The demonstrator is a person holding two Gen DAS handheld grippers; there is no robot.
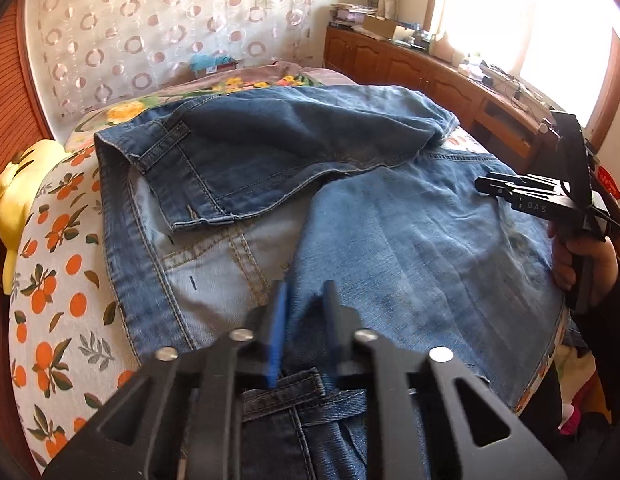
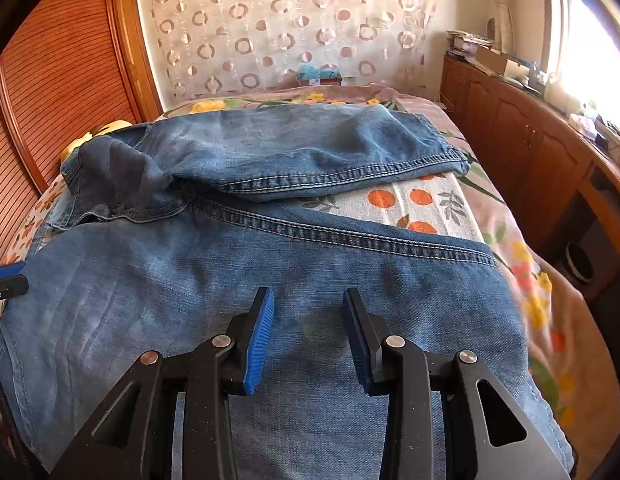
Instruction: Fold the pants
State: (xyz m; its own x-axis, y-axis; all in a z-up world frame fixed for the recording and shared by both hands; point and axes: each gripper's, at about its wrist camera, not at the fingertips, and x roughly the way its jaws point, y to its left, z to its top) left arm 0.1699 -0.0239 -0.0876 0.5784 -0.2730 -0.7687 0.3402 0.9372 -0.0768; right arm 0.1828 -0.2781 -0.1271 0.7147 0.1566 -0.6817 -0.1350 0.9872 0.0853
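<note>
Blue jeans [image 1: 410, 232] lie spread across the bed, waistband [image 1: 121, 216] to the left in the left wrist view. One leg [image 2: 310, 152] lies across the far side, the other [image 2: 229, 280] nearer. My left gripper [image 1: 306, 294] sits low on the near part of the jeans, its jaws close together with a ridge of denim pinched between them. My right gripper [image 2: 308, 300] hovers over the near leg, open, with flat denim showing between its blue pads [image 2: 255, 344]. A hand [image 1: 578, 260] holds it at the right edge of the left wrist view.
The bed has an orange-fruit sheet [image 1: 57, 280] and a floral cover [image 2: 542, 280]. A yellow plush toy [image 1: 21, 200] lies at its left edge. Wooden cabinets [image 2: 530, 152] with clutter run along the right under a bright window. A slatted wooden door [image 2: 57, 80] stands left.
</note>
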